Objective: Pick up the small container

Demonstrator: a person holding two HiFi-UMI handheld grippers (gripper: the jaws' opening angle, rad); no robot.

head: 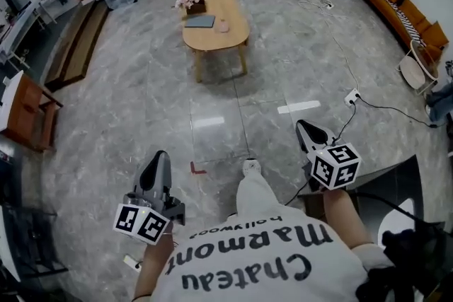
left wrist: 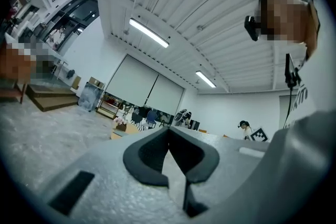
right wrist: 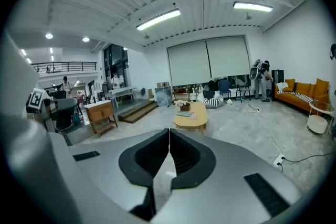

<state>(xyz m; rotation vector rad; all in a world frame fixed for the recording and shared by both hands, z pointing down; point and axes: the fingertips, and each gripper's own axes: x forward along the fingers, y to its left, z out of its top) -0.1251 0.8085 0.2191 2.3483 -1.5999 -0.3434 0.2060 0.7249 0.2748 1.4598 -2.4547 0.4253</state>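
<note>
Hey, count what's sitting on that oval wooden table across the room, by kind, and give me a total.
Box of pink flowers: 1
Flat grey book or pad: 1
Small pink container: 1
Total on the wooden table: 3

Small pink container (head: 224, 26) on distant oval wooden table (head: 212, 39), beside grey pad (head: 200, 21).

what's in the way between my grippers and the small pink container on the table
Nothing visible. Only floor lies between the left gripper, the right gripper and the wooden table. The small container sits near the table's right edge, with the grey pad beside it.
</note>
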